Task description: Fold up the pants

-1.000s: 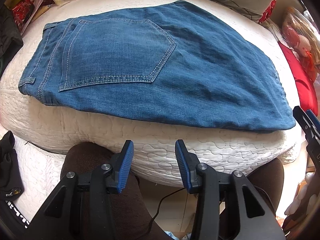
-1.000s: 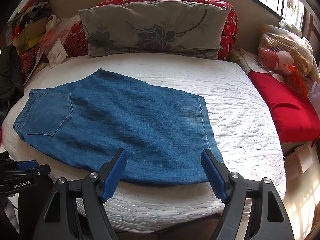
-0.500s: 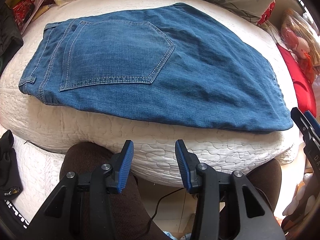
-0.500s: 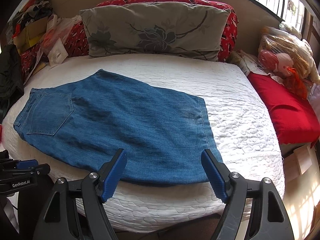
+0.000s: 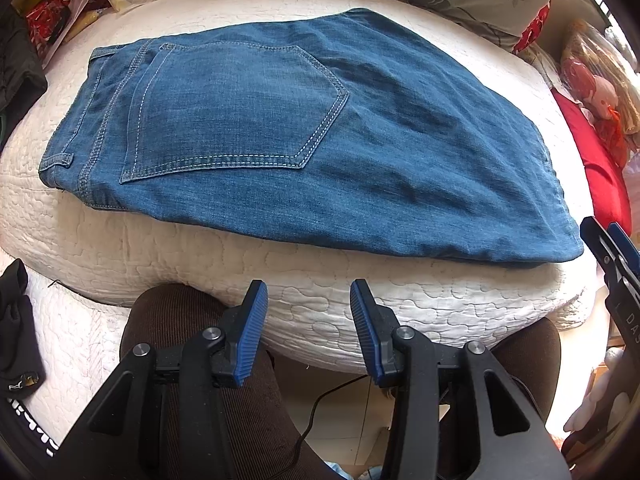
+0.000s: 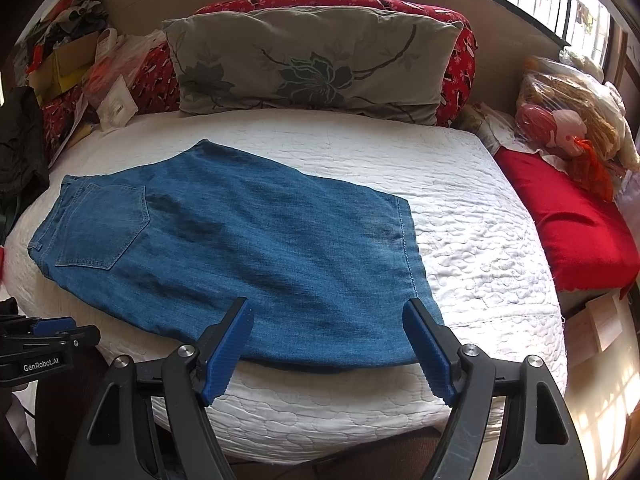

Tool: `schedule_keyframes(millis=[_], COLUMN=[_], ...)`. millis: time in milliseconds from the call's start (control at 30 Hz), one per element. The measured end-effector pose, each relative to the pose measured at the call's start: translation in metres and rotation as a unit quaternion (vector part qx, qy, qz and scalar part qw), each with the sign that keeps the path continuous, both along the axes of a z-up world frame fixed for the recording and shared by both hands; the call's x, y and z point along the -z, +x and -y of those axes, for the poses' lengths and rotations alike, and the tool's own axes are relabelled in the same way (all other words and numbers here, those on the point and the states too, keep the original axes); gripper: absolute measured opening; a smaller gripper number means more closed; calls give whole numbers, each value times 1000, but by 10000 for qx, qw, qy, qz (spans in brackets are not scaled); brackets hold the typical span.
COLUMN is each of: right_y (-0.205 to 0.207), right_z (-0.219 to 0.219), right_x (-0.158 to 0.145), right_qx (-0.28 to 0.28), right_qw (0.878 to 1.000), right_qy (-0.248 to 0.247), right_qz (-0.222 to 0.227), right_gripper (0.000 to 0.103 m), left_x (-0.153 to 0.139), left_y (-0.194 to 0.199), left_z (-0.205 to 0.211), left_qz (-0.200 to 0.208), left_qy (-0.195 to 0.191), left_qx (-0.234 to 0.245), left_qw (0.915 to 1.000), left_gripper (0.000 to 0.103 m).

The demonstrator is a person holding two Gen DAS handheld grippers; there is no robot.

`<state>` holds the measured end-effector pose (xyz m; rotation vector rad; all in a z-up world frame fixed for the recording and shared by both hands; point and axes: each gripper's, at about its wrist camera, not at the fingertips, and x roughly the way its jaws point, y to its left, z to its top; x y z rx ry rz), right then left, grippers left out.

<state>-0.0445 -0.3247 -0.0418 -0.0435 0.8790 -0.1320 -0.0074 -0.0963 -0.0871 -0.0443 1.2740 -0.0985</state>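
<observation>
Blue jeans (image 5: 312,140) lie folded flat on a white quilted bed (image 5: 160,252), back pocket up, waistband to the left. They also show in the right wrist view (image 6: 248,248). My left gripper (image 5: 308,300) is open and empty, hanging off the bed's near edge below the pocket. My right gripper (image 6: 328,320) is open wide and empty, just above the near edge of the jeans by the folded leg end. The right gripper's fingers (image 5: 612,248) show at the right edge of the left wrist view.
A grey floral pillow (image 6: 312,60) and red cushions (image 6: 460,60) line the headboard. A red cushion (image 6: 568,216) and a doll (image 6: 560,128) sit right. Bags and boxes (image 6: 80,64) pile at the far left. The person's brown-clad knees (image 5: 192,344) are under the left gripper.
Both grippers have barely moved. The right gripper has eased slightly forward over the jeans' near edge. Both jaws stay open.
</observation>
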Motion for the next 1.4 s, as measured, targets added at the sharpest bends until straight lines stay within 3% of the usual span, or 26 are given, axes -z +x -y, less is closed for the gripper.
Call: schedule_keyframes(millis=[1400], right_y=[-4], right_z=[-6], right_x=[-4], right_qx=[-51], right_qw=[9999], right_qy=[-122], right_qz=[67], right_gripper=[80], left_x=[0], left_y=[-1], left_z=[3], left_qz=[-31], left_qy=[32], left_qx=[136], left_qw=[9999], left_gripper=[41])
